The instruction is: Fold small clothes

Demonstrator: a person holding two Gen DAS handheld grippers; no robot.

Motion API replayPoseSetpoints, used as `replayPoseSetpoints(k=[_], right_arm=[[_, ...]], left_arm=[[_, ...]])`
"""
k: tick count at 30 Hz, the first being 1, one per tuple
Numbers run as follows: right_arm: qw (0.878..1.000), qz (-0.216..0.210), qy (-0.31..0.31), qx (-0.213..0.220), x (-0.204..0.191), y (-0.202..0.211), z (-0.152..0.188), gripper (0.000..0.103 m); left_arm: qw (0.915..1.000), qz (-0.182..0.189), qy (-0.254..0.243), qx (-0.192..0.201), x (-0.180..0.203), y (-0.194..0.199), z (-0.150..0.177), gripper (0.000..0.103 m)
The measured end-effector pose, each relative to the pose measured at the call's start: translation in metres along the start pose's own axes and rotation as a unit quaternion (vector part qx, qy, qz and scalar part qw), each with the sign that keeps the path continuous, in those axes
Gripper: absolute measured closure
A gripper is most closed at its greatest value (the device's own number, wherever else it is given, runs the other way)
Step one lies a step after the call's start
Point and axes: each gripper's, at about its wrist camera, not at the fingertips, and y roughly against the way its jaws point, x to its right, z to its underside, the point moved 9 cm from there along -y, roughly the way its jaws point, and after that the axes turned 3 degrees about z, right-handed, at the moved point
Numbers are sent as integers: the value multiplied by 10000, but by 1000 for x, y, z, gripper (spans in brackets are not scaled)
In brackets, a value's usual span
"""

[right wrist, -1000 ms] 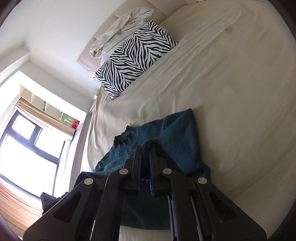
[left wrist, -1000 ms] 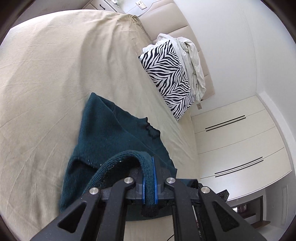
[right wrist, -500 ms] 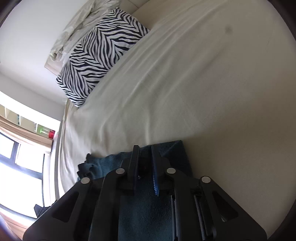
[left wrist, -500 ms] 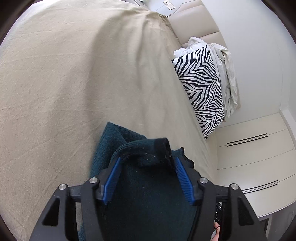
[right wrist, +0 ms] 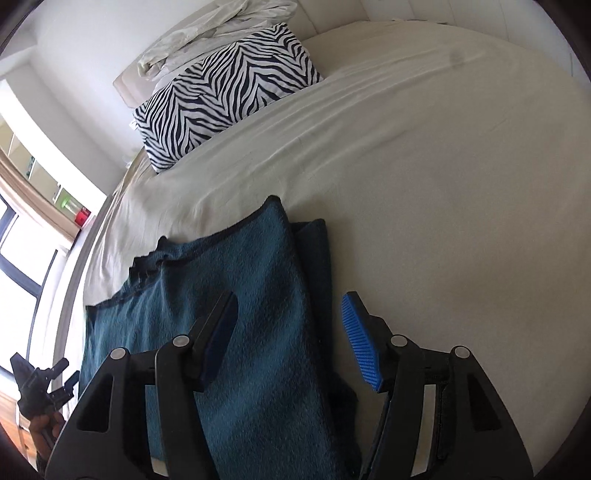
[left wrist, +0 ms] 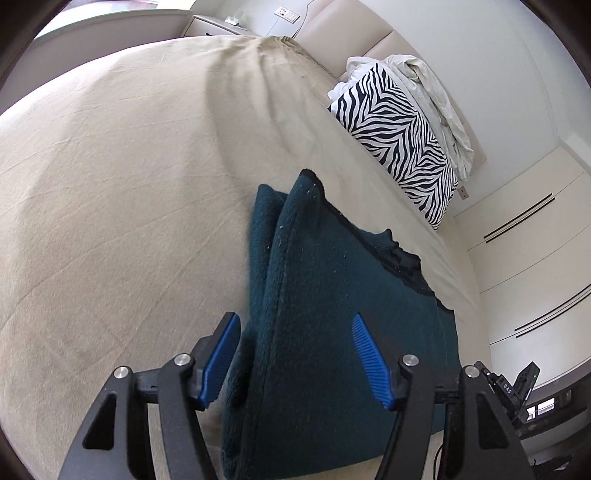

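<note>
— What's the left gripper (left wrist: 295, 358) doing?
— Its blue-padded jaws are spread wide above the dark teal knitted garment (left wrist: 332, 314), gripping nothing. The garment lies folded on the beige bed sheet (left wrist: 110, 166).

— And the right gripper (right wrist: 291, 339)?
— Jaws apart too, straddling the garment's folded edge. Beyond, a zebra-striped pillow (right wrist: 225, 92) leans at the head of the bed, crumpled white linen (right wrist: 207, 37) behind it.

A home bedroom — a wide bed under a creased beige cotton sheet (left wrist: 110, 166), a zebra-print rectangular pillow (left wrist: 399, 133) against a padded cream headboard (left wrist: 354, 22), crumpled white linen (right wrist: 207, 37) — with white built-in wardrobe doors (left wrist: 535, 258) alongside.
</note>
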Motion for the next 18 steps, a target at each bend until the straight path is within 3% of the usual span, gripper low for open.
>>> replayPoseSetpoints(k=[4,11,18], right_arm=[[9985,59,548,18,-7,22,34,48],[9990,98,443,-45,16,34,60,52],[9994,-4,338,-21,25,40,66,54]], left_arm=[[9990,-236,-378,28,-5,10,25,43],[9947,-567,-844,142,-7,24,41,43],[9932,-702,-888,268,-12,20,33,43]])
